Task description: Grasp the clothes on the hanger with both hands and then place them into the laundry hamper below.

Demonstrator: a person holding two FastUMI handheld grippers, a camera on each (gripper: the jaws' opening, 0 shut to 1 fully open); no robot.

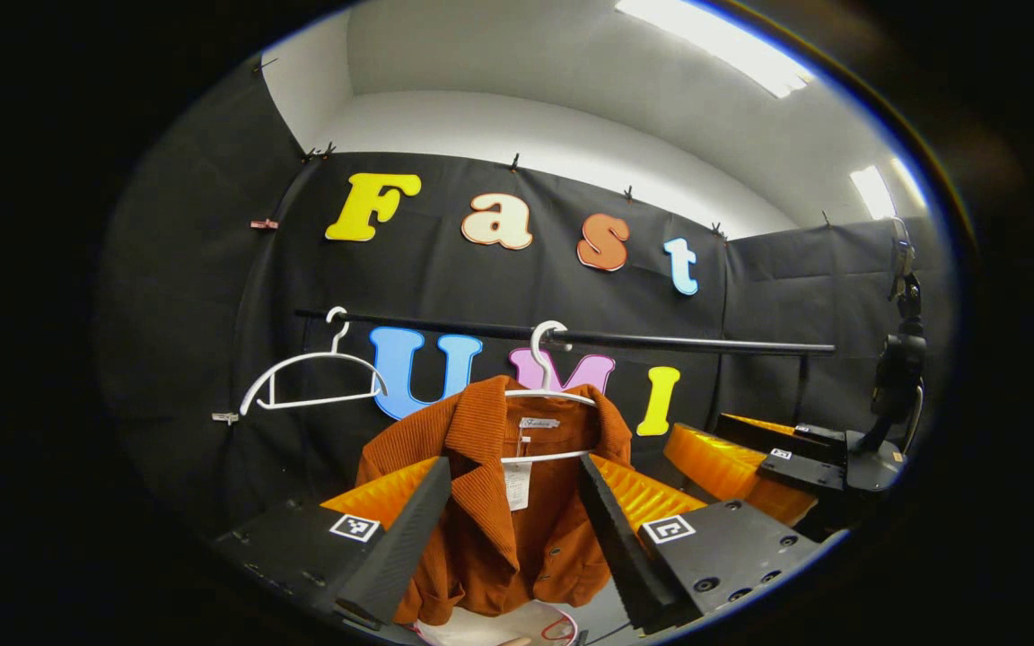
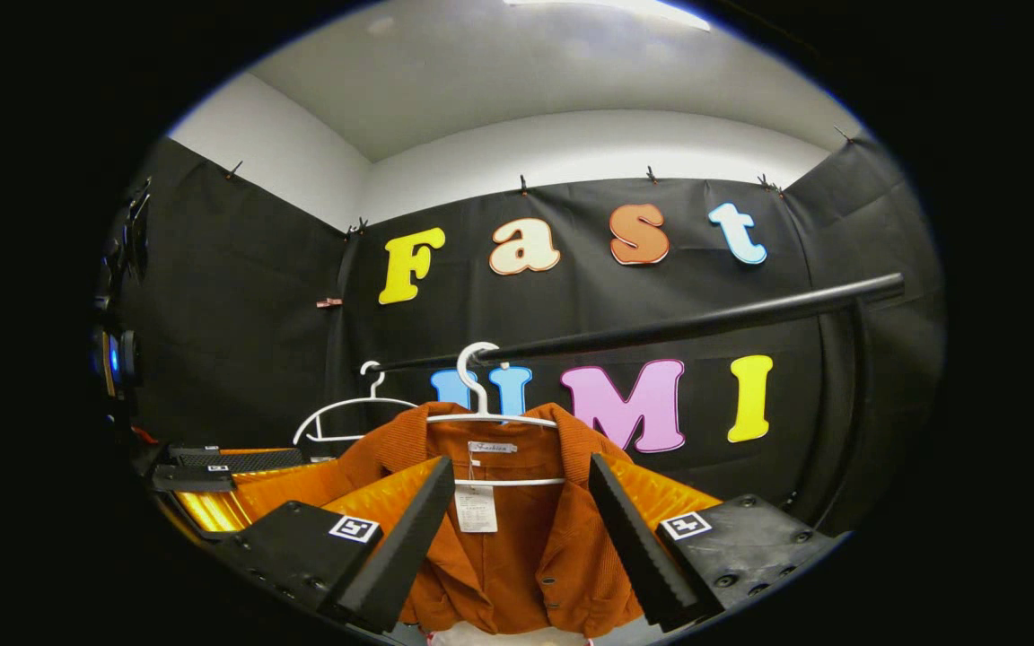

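A: Where the left gripper view looks forward, we see a rust-orange jacket (image 1: 503, 502) of ribbed, corduroy-like cloth on a thin white hanger (image 1: 546, 395). The hanger's curved hook loops over a slim black rail (image 1: 661, 341) running across the black cloth wall.

B: What shape has the jacket?

A: It has a broad folded collar, a small neck label and a white paper tag hanging inside. It hangs open at the front, with buttons low on one panel. Below its hem we see a pale rounded rim with a red line (image 1: 517, 628); we cannot tell what it belongs to.

B: And the left hand-held gripper (image 1: 508, 529)?

A: Its two wedge-shaped, finely ridged fingers stand spread apart, the jacket showing in the gap between them. We cannot tell whether they touch the cloth.

B: Anything beside it?

A: A second, bare white hanger (image 1: 311, 381) sits farther left on the rail. The other hand-held gripper shows to the right, farther off.

B: And the right gripper view?

A: We see the same jacket (image 2: 517, 547) on its hanger (image 2: 490, 404) under the rail (image 2: 705, 323). The right hand-held gripper (image 2: 517, 538) is likewise spread wide, its ridged fingers framing the jacket's chest.
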